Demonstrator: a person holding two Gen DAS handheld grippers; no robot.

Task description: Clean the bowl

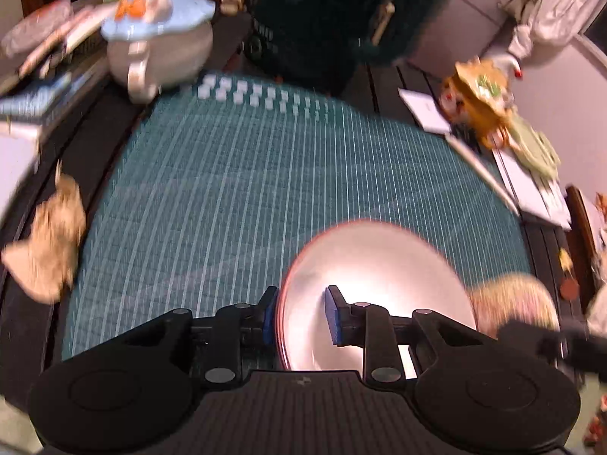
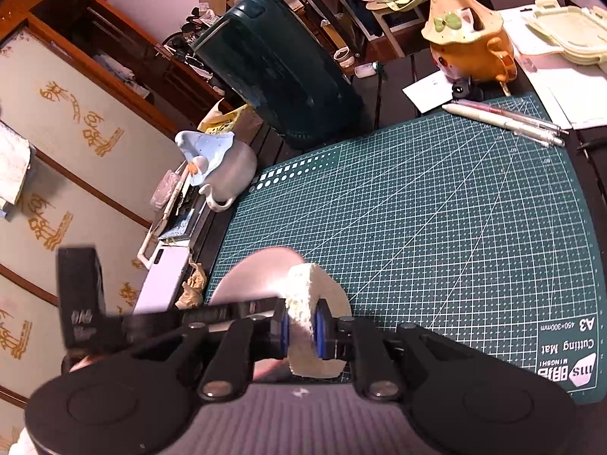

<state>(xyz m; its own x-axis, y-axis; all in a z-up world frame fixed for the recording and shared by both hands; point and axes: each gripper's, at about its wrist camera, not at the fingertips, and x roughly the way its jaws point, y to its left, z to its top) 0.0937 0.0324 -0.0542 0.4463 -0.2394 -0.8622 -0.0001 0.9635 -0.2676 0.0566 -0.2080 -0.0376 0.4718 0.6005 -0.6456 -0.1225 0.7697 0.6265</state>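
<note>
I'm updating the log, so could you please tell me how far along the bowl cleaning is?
Done: both tools are in place. The left claw straddles the rim of the bowl on the cutting mat, and the right claw is shut on the sponge. In hand: the sponge sits over the bowl. Left: finishing the wipe; blur hides whether any dirt remains.

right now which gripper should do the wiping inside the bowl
Right. The right gripper is shut on the white sponge, already over the bowl. The left gripper is busy: its fingers straddle the bowl's rim, steadying it on the cutting mat.
</note>
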